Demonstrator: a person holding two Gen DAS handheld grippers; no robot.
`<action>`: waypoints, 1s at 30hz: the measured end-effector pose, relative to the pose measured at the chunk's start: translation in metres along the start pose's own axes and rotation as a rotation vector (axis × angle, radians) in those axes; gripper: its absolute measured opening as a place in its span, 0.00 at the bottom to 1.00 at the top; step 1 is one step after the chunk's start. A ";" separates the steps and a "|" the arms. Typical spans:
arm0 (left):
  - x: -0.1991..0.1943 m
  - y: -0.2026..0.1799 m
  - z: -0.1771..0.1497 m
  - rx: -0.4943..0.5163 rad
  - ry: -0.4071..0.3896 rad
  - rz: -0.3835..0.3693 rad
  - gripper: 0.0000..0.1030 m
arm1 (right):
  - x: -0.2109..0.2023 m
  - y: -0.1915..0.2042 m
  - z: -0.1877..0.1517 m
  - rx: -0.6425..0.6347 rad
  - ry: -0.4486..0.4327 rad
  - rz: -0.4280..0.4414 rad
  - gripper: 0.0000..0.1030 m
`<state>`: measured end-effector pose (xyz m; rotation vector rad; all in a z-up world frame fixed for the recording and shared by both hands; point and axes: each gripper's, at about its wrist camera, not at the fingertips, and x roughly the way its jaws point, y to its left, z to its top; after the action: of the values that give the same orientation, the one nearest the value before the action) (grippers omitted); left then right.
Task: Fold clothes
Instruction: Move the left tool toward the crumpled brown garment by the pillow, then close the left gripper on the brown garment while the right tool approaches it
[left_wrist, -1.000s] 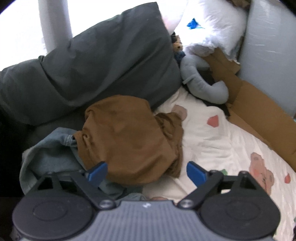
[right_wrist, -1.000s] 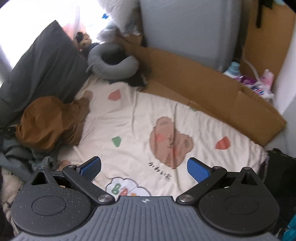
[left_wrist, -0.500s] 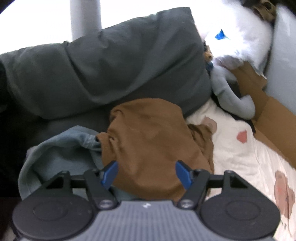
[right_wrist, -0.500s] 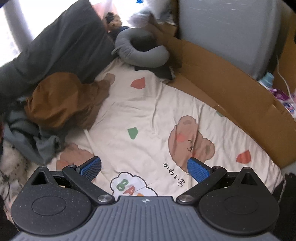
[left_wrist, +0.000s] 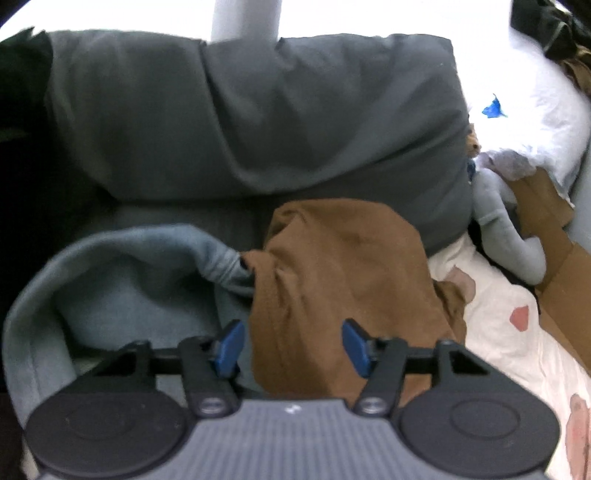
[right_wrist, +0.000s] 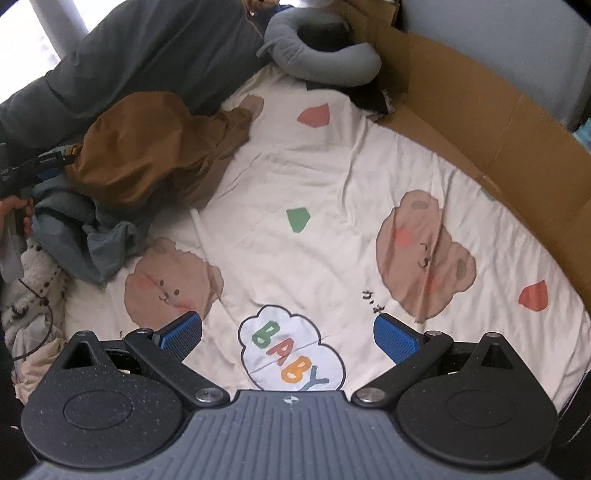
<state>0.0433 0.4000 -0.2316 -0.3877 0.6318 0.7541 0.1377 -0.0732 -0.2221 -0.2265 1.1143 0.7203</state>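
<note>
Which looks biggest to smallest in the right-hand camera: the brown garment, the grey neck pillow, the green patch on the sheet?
1. Brown garment.
2. Grey neck pillow, though it lies farther from the camera, so its true size is unsure.
3. Green patch, clearly the smallest.

The right gripper (right_wrist: 288, 334) hangs with jaws wide apart over a cream bedsheet printed with bears (right_wrist: 332, 177). Far left, a crumpled brown garment (right_wrist: 147, 147) lies on grey-blue clothes (right_wrist: 92, 229), beside a dark grey pillow (right_wrist: 147, 48).
</note>
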 end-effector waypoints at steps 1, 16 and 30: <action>0.003 0.002 -0.002 -0.001 -0.001 0.002 0.57 | 0.002 -0.001 -0.002 0.004 0.001 0.003 0.99; 0.034 -0.002 -0.050 -0.118 0.019 -0.108 0.57 | 0.030 0.002 -0.016 -0.016 0.041 0.025 0.99; 0.005 -0.027 -0.048 -0.130 0.000 -0.259 0.11 | 0.038 0.000 -0.020 -0.014 0.045 0.019 0.99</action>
<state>0.0473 0.3589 -0.2686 -0.5771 0.5218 0.5487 0.1323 -0.0676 -0.2646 -0.2450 1.1563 0.7430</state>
